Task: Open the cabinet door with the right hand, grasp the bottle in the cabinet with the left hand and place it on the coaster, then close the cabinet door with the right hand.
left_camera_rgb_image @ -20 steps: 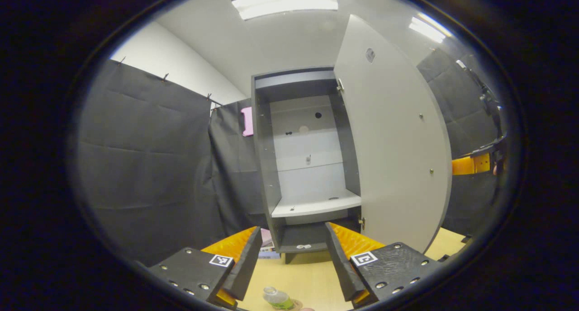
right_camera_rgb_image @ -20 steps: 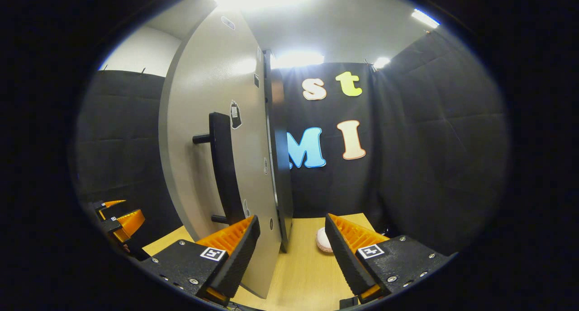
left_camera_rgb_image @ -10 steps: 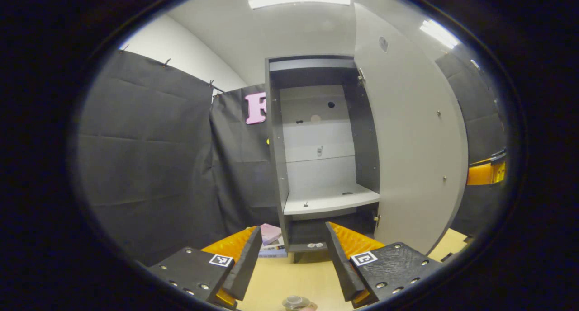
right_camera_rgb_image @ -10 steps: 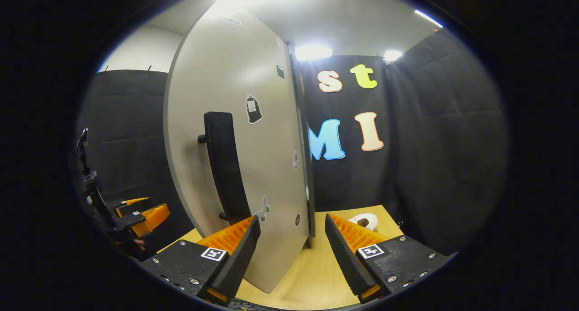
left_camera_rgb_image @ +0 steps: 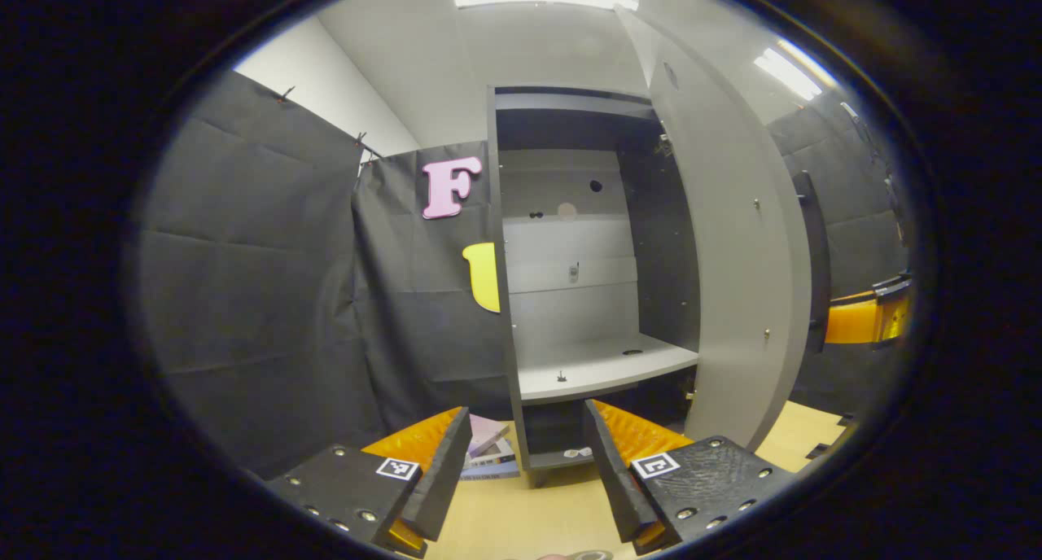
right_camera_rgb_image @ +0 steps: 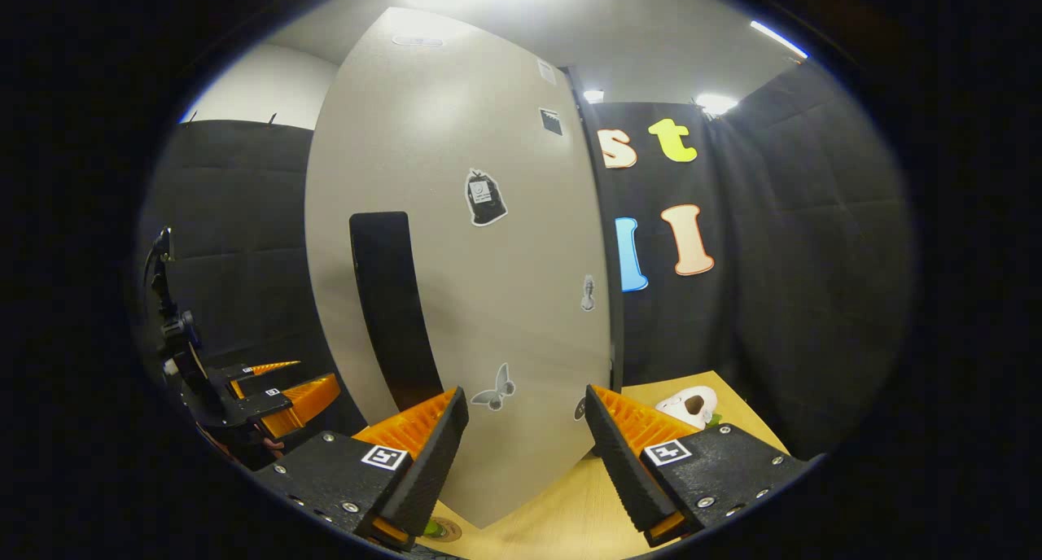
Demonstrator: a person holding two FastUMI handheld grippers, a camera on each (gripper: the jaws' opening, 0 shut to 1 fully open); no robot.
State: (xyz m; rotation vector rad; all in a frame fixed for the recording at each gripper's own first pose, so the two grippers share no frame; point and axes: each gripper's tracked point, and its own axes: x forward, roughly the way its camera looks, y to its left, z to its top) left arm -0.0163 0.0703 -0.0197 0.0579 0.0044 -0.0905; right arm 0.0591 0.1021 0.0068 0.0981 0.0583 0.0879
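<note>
We log: left gripper (left_camera_rgb_image: 521, 470), jaws wide, empty, facing tall grey cabinet (left_camera_rgb_image: 598, 369); right gripper (right_camera_rgb_image: 521, 462), jaws wide, before light-grey cabinet door (right_camera_rgb_image: 488, 299).

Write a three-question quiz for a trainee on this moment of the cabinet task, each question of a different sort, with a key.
1. True or false: the cabinet door is fully shut against the cabinet.
2. Multiple choice: what lies between the right gripper fingers? A) the door handle, clamped B) a bottle C) nothing gripped; the door face stands just ahead
3. Fill in: in the left gripper view, the middle shelf holds no ______.

Key:
1. False: the door stands partly open, the interior in view.
2. C: the fingers are apart and the handle sits off to their left.
3. bottle. The left gripper is open too, holding nothing.
</note>
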